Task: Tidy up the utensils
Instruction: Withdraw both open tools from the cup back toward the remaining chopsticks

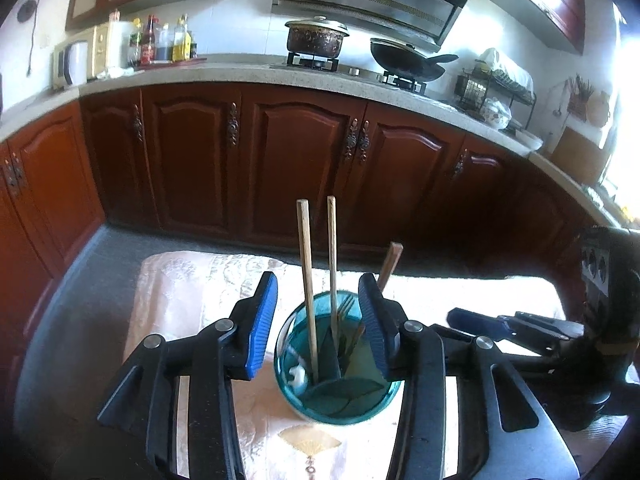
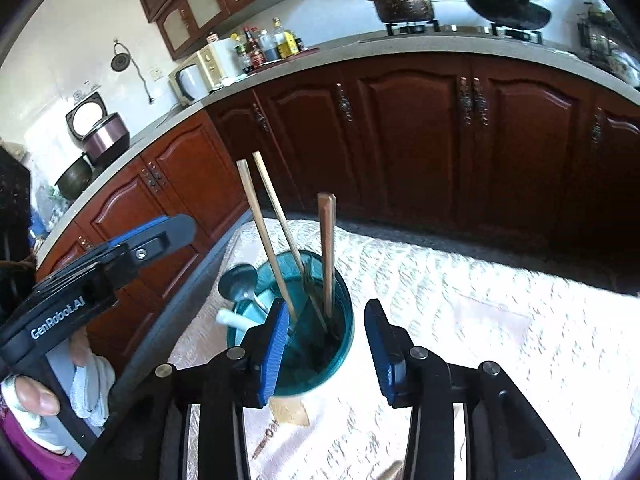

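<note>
Utensils (image 1: 308,280) in teal holder (image 1: 340,404), lower ends murky.

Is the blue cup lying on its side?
No, the blue cup stands upright on the table cloth, with chopsticks sticking up out of it.

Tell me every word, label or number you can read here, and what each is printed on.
"GenRobot.AI": white letters on the black body of the left gripper, seen from the right wrist.
Labels on the bottles by the microwave: too small to read.
Nothing else legible in either view.
</note>
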Demonstrator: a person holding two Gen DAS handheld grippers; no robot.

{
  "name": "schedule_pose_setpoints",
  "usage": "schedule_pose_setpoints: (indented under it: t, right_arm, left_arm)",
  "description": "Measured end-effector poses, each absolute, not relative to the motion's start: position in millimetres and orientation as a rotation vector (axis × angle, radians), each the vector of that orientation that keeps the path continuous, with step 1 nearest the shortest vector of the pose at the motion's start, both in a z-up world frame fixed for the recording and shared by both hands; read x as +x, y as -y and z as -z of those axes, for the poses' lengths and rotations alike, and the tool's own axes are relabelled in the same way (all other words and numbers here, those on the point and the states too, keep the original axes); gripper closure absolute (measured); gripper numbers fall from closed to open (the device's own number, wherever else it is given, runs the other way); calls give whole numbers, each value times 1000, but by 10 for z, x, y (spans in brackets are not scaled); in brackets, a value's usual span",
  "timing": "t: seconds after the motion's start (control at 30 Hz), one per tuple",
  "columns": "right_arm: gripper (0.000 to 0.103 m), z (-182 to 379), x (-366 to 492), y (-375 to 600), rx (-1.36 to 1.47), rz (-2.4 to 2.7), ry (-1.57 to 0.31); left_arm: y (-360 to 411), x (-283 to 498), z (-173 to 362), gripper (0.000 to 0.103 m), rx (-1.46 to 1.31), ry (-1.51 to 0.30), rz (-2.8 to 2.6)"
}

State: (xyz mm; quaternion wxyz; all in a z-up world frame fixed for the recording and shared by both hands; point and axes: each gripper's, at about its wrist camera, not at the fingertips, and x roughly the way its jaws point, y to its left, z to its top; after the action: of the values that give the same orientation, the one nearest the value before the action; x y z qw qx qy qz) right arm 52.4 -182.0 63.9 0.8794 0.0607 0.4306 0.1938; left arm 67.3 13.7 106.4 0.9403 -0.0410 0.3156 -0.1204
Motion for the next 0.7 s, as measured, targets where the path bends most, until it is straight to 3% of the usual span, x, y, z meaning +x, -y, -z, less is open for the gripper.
schedule_pose_setpoints:
  t: [0.7]
  right_arm:
    - [60, -570, -527, 2458, 112, -243, -909]
  left_arm:
    - [444, -239, -741, 56, 4, -690, 328]
